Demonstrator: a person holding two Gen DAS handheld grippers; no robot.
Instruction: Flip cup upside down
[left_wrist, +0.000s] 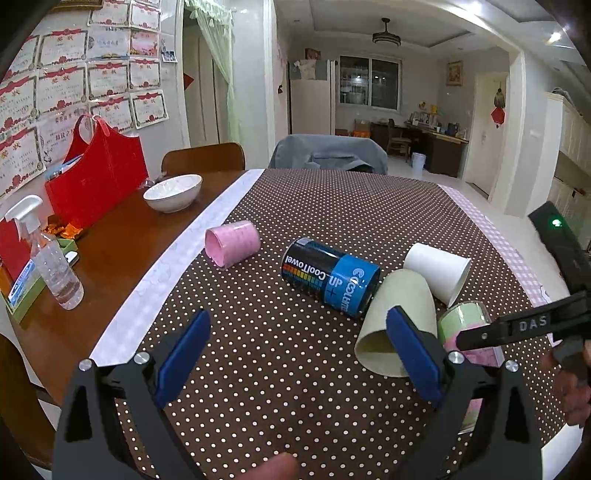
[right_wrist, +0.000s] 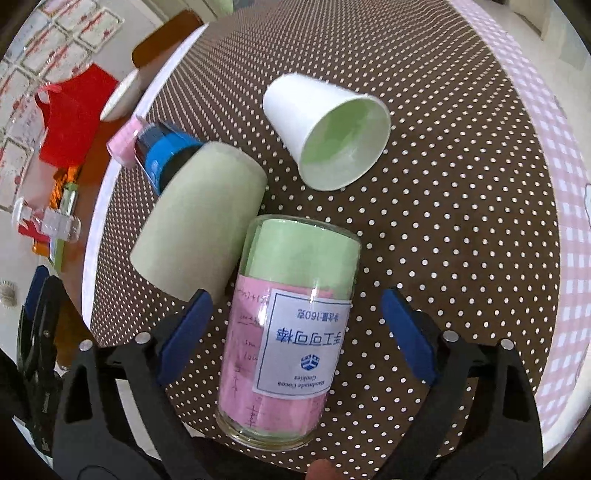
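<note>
Several cups lie on their sides on the dotted tablecloth (left_wrist: 280, 369). A pink cup (left_wrist: 232, 243) is at the left, and a blue CoolTowel can (left_wrist: 330, 275) is in the middle. A pale green cup (left_wrist: 399, 314) (right_wrist: 201, 218) and a white cup (left_wrist: 437, 273) (right_wrist: 327, 133) lie to the right. A clear jar (right_wrist: 291, 332) (left_wrist: 463, 325) stuffed with green and pink paper rests beside the green cup. My right gripper (right_wrist: 295, 317) is open, its blue pads either side of the jar with gaps showing. My left gripper (left_wrist: 299, 332) is open over bare cloth, its right pad in front of the green cup.
A white bowl (left_wrist: 173, 192), a red bag (left_wrist: 99, 177) and a spray bottle (left_wrist: 55, 266) stand on the wooden table (left_wrist: 110, 251) to the left. Chairs stand at the far side. The cloth's pink checked border (right_wrist: 561, 221) marks the right table edge.
</note>
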